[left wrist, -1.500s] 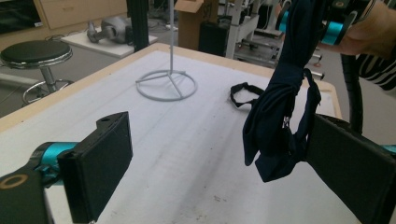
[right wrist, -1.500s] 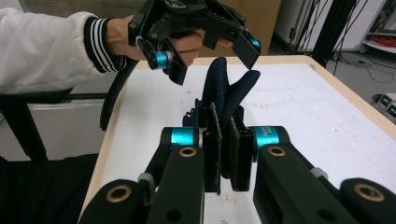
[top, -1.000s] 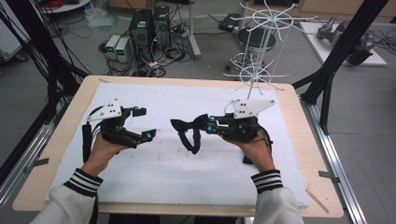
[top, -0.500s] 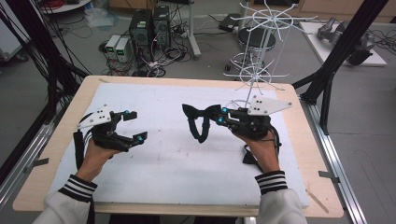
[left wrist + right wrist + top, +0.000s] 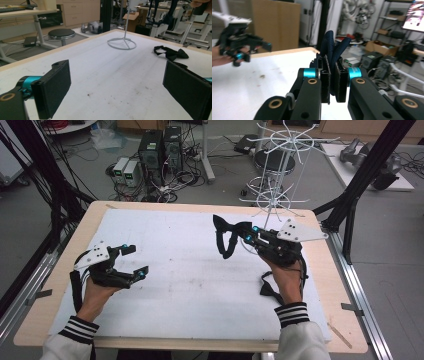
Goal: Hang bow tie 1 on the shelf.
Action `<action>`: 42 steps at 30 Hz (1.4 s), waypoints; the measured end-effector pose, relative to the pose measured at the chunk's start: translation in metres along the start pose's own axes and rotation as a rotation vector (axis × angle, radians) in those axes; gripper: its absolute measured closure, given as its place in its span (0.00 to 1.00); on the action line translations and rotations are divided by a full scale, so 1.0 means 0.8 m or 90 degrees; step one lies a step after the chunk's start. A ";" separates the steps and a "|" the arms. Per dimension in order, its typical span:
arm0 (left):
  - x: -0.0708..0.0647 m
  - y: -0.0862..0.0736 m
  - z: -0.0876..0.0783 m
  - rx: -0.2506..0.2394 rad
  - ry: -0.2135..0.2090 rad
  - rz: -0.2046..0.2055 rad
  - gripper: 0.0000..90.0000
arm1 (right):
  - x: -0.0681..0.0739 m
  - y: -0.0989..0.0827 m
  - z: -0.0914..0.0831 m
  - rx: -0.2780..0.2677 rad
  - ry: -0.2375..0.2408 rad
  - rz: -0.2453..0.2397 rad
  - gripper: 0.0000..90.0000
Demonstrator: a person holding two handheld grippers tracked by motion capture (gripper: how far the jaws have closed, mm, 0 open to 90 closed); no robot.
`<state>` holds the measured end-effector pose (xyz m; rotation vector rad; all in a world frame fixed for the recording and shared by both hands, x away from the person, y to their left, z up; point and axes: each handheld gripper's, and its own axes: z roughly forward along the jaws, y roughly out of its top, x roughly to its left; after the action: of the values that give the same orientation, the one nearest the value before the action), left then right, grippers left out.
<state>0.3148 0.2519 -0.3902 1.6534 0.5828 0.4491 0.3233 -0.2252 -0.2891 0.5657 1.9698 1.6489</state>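
Right claw (image 5: 239, 236) is pinching a dark bow tie (image 5: 223, 236) by its strap and holds it up off the worktop (image 5: 200, 265), near the white wire rack (image 5: 272, 180) at the far right edge; in the right gripper view the jaws are pressed together on the dark fabric (image 5: 332, 52), which sticks up between them; left claw (image 5: 132, 261) hangs low over the near-left worktop, jaws spread wide with nothing between them; a second bow tie (image 5: 171, 53) lies flat on the worktop, seen in the left gripper view not far from the rack's ring base (image 5: 122, 43), and in the high view it lies just beside the right wrist (image 5: 267, 289); step in hand, as I judge it: carrying the pinched tie toward the rack to hang it; next move likely calls for lifting the strap loop over one of the rack's wire arms, keeping the loop open; the left claw may need to help spread the strap; risk: loop is limp and thin, could miss the arm or snag.
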 end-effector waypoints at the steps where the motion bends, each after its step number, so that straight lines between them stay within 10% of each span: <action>1: 0.000 -0.003 -0.001 -0.002 0.005 0.004 0.09 | -0.001 0.000 -0.002 -0.001 -0.012 0.002 0.96; 19: 0.007 -0.038 -0.011 -0.025 0.031 -0.008 0.09 | -0.018 0.002 -0.012 -0.010 -0.129 0.008 0.96; 42: 0.010 -0.064 -0.022 -0.057 0.060 -0.007 0.09 | -0.044 -0.004 -0.010 0.002 -0.201 -0.003 0.96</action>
<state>0.3045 0.2758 -0.4384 1.5489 0.6319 0.5396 0.3457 -0.2535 -0.2874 0.7700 1.7421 1.4526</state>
